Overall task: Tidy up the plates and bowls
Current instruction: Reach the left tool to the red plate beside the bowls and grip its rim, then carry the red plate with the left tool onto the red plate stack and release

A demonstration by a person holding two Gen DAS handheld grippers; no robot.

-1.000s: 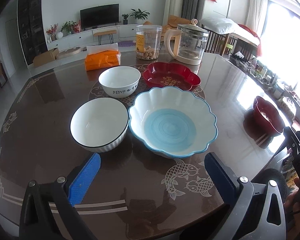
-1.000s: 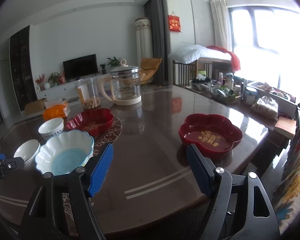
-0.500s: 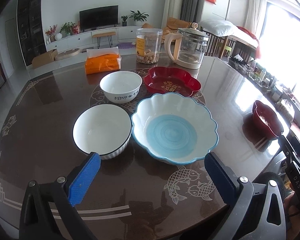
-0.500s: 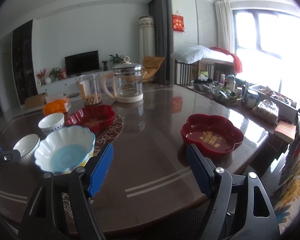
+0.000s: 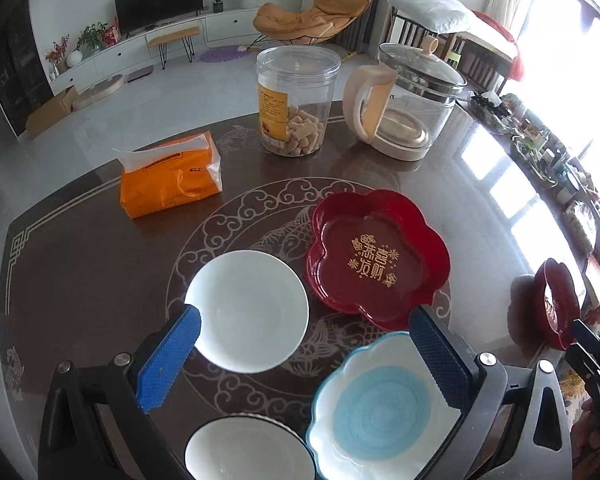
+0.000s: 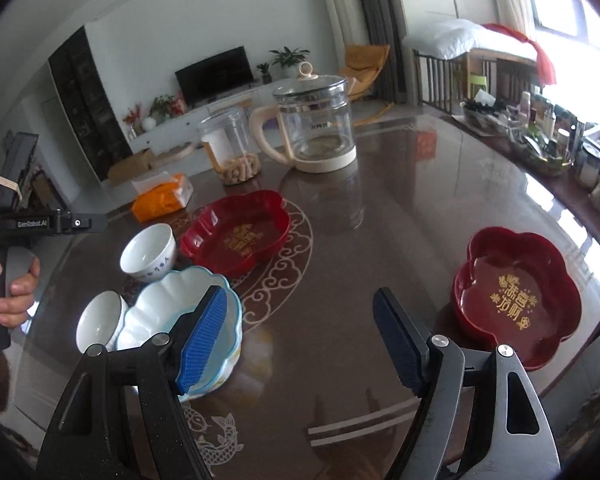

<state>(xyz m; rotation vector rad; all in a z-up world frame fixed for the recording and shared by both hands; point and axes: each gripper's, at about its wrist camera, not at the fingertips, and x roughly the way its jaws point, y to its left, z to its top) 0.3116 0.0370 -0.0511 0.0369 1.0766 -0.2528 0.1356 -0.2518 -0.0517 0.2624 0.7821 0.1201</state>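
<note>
Bowls and plates are sitting spread over the table [image 5: 80, 280], and I am holding both grippers above it with nothing between the fingers. My left gripper [image 5: 304, 356] is hanging over the table's middle ring with its jaws wide apart — the small bowl [image 5: 247, 311] is showing in the gap, not touched by either pad. Just beside that bowl, toward the far right of the ring, the red plate [image 5: 380, 256] is lying flat with gold lettering up. Nearer my edge, the blue dish [image 5: 376, 412] is sitting next to the ribbed bowl [image 5: 244, 452], the two rims close together. A second red plate [image 6: 516, 300] is resting well apart from the rest, near the right edge of the table.

My right gripper [image 6: 300, 340] is also standing spread apart and empty, pointing across the bare stretch between the blue dish and that second red plate. In its view a hand [image 6: 12, 284] is wrapping the left gripper's handle.

At the far edge are the tissue pack [image 5: 168, 176], the jar [image 5: 294, 100] and the kettle [image 5: 408, 108] — all upright, clear of the dishes.
</note>
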